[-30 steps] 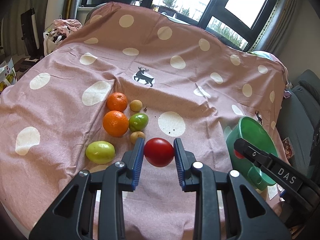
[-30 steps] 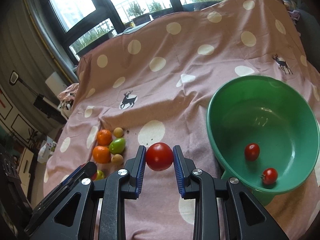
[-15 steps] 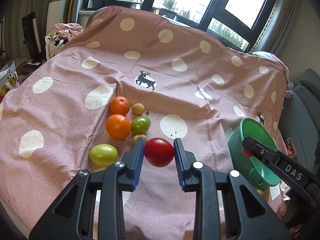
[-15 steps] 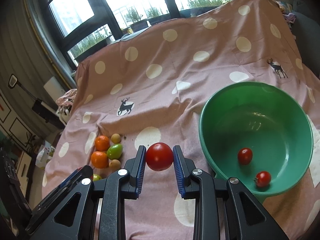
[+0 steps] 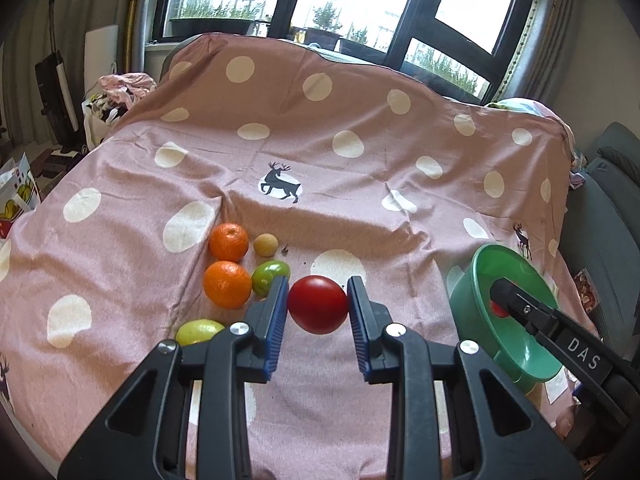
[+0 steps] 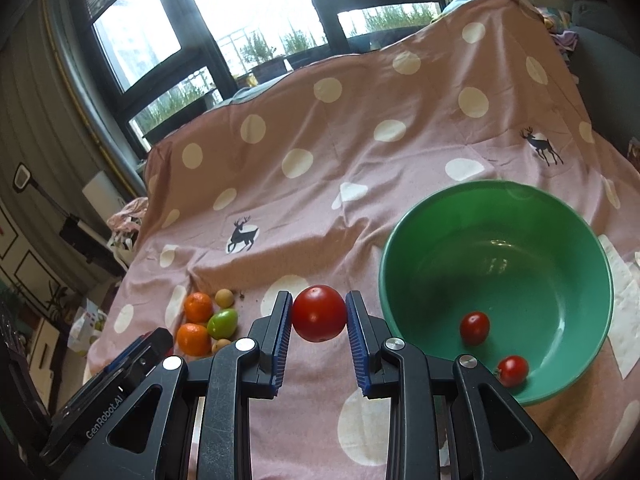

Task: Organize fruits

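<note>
Meanwhile both jaws clamped on red tomatoes, green bowl alongside, oranges leftward.

I hold a red tomato in my left fingers and another red tomato in my right. Two small tomatoes lie in the green bowl; oranges and green fruit cluster on the cloth.

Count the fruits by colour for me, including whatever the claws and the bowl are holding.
Red tomatoes: 4, one in the left claw, one in the right claw, two in the green bowl
Oranges: 2
Green fruit: 1
Yellow-green fruit: 1
Small tan fruits: 2
Total: 10
</note>
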`<state>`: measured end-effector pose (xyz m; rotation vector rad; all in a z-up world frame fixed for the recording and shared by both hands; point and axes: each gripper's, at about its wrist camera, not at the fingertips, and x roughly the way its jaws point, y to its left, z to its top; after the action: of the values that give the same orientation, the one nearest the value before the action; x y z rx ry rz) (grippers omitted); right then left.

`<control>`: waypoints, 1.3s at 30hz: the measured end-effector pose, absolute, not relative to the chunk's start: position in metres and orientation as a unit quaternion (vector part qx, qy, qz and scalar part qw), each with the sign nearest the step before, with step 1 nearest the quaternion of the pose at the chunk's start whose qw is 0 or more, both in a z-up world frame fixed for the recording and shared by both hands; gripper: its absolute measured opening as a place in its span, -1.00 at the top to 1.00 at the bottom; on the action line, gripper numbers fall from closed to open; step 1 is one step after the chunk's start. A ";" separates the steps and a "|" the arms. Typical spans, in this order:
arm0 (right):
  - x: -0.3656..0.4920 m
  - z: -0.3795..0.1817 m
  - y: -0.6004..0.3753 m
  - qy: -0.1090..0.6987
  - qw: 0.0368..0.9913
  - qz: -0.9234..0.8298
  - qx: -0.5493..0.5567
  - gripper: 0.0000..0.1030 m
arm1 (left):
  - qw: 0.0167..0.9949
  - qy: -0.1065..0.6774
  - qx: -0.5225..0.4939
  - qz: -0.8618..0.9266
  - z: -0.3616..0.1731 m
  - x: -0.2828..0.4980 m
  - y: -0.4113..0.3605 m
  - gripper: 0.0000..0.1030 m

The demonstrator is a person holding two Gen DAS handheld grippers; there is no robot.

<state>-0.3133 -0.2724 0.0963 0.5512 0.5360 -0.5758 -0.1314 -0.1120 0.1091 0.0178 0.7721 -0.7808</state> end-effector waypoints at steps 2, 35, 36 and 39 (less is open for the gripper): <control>-0.315 0.098 -0.273 0.253 0.888 -0.278 0.266 0.43 | 0.852 0.365 0.012 -0.375 0.110 -0.133 -0.114 0.42; -0.352 0.110 -0.298 0.199 0.880 -0.318 0.290 0.43 | 0.833 0.338 0.030 -0.438 0.143 -0.153 -0.166 0.48; -0.354 0.111 -0.299 0.196 0.880 -0.320 0.292 0.43 | 0.835 0.333 0.036 -0.437 0.145 -0.153 -0.169 0.48; -0.356 0.112 -0.303 0.193 0.878 -0.325 0.294 0.43 | 0.836 0.325 0.050 -0.438 0.147 -0.154 -0.175 0.48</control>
<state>-0.3564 -0.3030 0.1120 0.6125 0.4025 -0.6771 -0.1544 -0.1753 0.1472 0.1068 0.6882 -0.9279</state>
